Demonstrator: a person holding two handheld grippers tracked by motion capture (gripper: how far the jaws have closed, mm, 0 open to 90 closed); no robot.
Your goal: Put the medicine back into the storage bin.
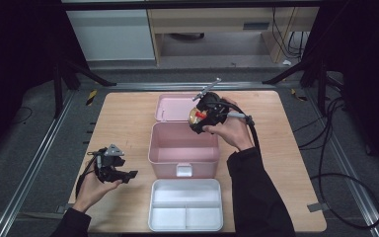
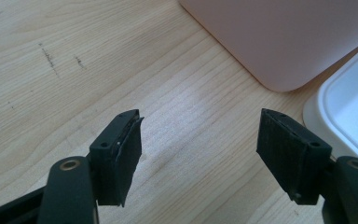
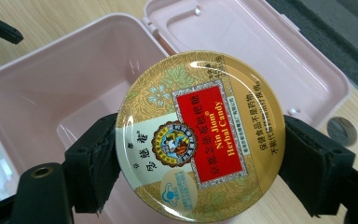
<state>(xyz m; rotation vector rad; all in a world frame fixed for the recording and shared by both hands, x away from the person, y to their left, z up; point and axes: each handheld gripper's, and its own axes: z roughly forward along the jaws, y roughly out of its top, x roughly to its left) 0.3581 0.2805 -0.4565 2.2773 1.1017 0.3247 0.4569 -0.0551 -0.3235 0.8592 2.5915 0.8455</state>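
A round gold candy tin (image 3: 200,140) with a red label reading "Nin Jiom Herbal Candy" sits flat between the jaws of my right gripper (image 3: 200,161), which is shut on its rim. In the high view that gripper (image 1: 198,120) holds the tin (image 1: 196,116) over the far edge of an open pink box (image 1: 183,148), by its laid-back lid (image 1: 173,107). The box (image 3: 46,93) looks empty inside. My left gripper (image 1: 130,174) stands open near the table's left front, its jaws (image 2: 200,140) wide with bare wood between them.
A white divided tray (image 1: 186,211) lies in front of the pink box, and its corner (image 2: 349,107) shows beside the left jaws. A small grey round thing (image 3: 341,131) lies on the table by the lid (image 3: 261,51). The table (image 1: 123,118) is light wood.
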